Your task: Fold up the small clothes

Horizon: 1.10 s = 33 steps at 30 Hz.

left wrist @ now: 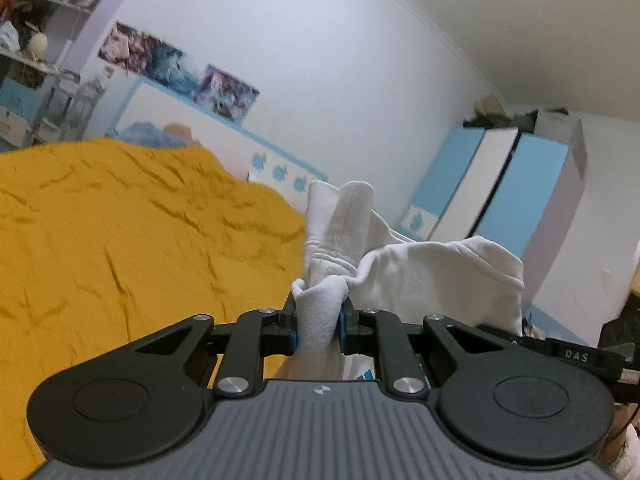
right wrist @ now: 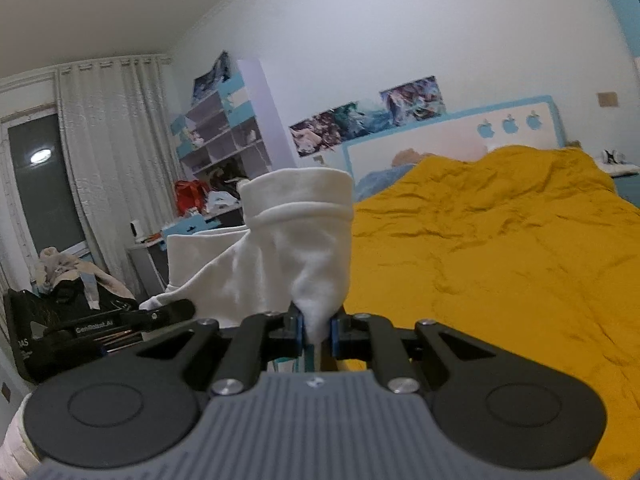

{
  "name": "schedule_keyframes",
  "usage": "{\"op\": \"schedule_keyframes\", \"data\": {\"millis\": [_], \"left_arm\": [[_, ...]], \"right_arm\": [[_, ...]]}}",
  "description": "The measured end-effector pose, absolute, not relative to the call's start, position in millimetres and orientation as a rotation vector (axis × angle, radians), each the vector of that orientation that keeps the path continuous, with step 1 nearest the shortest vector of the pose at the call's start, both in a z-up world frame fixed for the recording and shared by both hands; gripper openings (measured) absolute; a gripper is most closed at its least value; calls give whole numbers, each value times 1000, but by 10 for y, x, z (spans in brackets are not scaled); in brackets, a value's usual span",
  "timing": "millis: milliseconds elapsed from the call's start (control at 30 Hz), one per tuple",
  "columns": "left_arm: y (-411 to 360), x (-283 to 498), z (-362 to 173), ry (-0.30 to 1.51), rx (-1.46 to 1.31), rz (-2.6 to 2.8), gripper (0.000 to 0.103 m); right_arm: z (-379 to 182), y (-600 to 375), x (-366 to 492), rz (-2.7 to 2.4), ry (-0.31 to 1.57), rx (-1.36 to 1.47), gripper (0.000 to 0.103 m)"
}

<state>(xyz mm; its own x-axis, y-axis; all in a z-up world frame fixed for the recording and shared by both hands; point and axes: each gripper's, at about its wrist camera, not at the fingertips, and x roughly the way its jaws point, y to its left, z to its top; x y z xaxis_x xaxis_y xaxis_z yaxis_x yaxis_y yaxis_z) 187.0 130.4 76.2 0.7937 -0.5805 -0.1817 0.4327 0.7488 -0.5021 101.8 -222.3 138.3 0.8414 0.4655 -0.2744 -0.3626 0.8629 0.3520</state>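
Observation:
A small white garment (left wrist: 420,276) hangs in the air between both grippers, above the edge of the yellow bed (left wrist: 120,232). My left gripper (left wrist: 318,322) is shut on a bunched hem of it, which stands up above the jaws. My right gripper (right wrist: 318,330) is shut on another part of the same white garment (right wrist: 296,240), whose rolled hem stands upright in front of the camera. The left gripper's body (right wrist: 120,320) shows at the lower left of the right wrist view. The part of the garment below the jaws is hidden.
The bed with its yellow cover (right wrist: 500,248) fills the right of the right wrist view, with a white and blue headboard (right wrist: 460,136) behind. A blue and white wardrobe (left wrist: 500,184), shelves (right wrist: 224,136), a cluttered desk (right wrist: 192,216) and a curtain (right wrist: 108,152) line the walls.

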Motion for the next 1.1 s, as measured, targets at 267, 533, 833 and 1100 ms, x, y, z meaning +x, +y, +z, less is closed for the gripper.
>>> {"op": "schedule_keyframes", "data": {"millis": [267,533,833,1100], "left_arm": [[1009,2107,310,486,-364,-527,19],[823,2663,-56,617,-262,-513,19],[812,3275,-831,851,-287,-513,19],[1043,3528,-1240,957,-387,-522,30]], "right_arm": [[769,-2556,1103,369,527,423,7],[168,-2648,1954,330,655,522,7],[-702,-2703,2864,286,878,567,8],[-1297,-2901,3075,234,974,684,20]]}}
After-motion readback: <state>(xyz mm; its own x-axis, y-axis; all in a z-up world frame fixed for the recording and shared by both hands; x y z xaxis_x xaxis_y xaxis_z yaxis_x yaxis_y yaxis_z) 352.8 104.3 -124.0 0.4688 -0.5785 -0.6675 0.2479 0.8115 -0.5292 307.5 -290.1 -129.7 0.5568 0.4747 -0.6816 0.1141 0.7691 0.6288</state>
